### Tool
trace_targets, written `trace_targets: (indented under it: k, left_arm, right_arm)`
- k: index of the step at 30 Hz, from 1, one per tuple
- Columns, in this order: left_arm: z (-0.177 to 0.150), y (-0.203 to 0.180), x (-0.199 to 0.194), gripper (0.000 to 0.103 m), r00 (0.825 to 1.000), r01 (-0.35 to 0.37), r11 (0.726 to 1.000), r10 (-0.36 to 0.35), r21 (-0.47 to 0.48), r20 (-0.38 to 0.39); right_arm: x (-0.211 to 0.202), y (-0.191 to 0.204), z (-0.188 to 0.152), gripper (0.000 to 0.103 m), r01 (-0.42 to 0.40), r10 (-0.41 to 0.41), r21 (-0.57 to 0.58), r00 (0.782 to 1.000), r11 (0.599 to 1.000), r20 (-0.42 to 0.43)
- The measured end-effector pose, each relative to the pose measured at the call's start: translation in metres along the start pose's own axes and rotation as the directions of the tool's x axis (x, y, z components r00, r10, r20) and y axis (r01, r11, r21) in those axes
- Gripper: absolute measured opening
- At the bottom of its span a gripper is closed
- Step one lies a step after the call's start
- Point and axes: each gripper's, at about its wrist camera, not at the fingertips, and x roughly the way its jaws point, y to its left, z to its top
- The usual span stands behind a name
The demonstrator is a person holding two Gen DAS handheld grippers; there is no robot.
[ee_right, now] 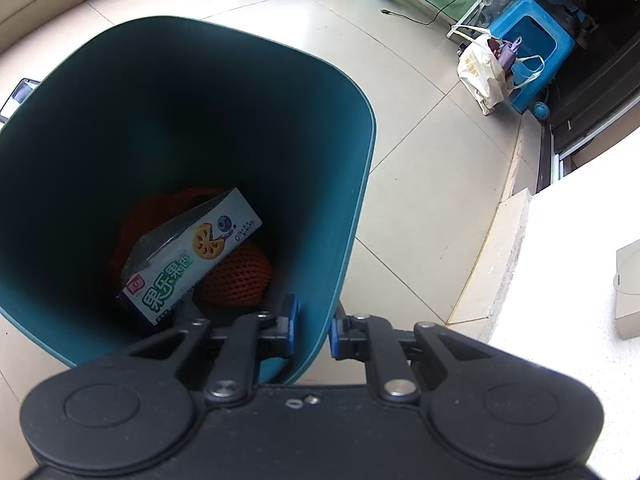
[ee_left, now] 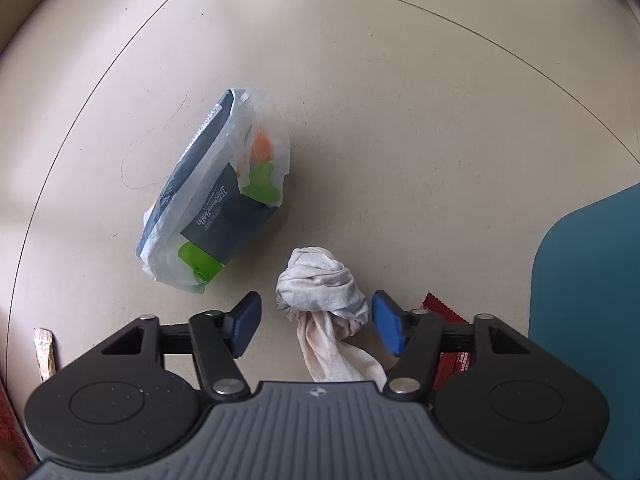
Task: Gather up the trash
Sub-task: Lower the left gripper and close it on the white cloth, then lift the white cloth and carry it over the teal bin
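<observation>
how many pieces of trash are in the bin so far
2 visible: a snack box leaning across the bottom of the bin, and orange foam netting under it; more may be hidden beneath.

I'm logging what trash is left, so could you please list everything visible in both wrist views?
Crumpled cloth: one, off-white, floor, between left pads.
Plastic bag: one, clear with dark and green contents, floor.
Red wrapper: one, floor beside bin.
Small packet: one, pale, floor.
Bin: one, teal.
Cookie box: one, pale blue, inside bin.
Orange netting: inside bin.
Blue stool: one, with a white bag.
Left gripper: open.
Right gripper: clamped on bin wall.
</observation>
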Motion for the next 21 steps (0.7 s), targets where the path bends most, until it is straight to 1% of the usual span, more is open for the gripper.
trace_targets:
  k: [2,3,5,7,9,12,17,21]
  left_arm:
    - [-0.001,-0.001,0.0,0.043,1.0,0.005,1.0,-0.005,-0.008,-0.009]
    - [-0.002,-0.001,-0.002,0.04,1.0,0.005,1.0,-0.005,-0.009,-0.004]
    - [-0.005,-0.004,-0.008,0.033,1.0,-0.008,1.0,0.008,0.005,0.005]
    - [-0.008,-0.005,-0.014,0.032,1.0,-0.017,1.0,0.017,0.013,0.011]
    - [-0.013,-0.005,-0.021,0.029,1.0,-0.012,1.0,0.012,0.013,0.011]
    - [-0.023,-0.002,-0.036,0.028,1.0,-0.012,1.0,0.012,0.021,0.003]
    - [-0.038,-0.003,-0.069,0.027,1.0,-0.016,0.999,0.015,0.049,0.02]
    - [-0.043,-0.004,-0.103,0.027,0.999,0.006,0.998,-0.008,0.07,0.038]
  right_arm:
    - [0.0,0.001,0.0,0.015,0.004,-0.004,-0.002,1.0,1.0,-0.002]
    - [0.0,0.001,0.0,0.015,0.006,-0.006,-0.002,1.0,1.0,-0.002]
    - [0.0,0.001,0.0,0.015,0.006,-0.006,0.0,1.0,1.0,0.0]
    - [0.0,0.001,-0.001,0.015,0.006,-0.006,-0.002,1.0,1.0,0.005]
    - [-0.001,0.001,-0.002,0.015,0.003,-0.003,-0.002,1.0,1.0,0.012]
    - [-0.002,-0.001,-0.004,0.014,-0.005,0.005,0.001,1.0,1.0,0.024]
    - [-0.003,-0.002,-0.007,0.014,-0.007,0.007,-0.001,0.999,1.0,0.037]
    - [-0.004,-0.002,-0.008,0.014,-0.007,0.007,0.001,0.999,1.0,0.044]
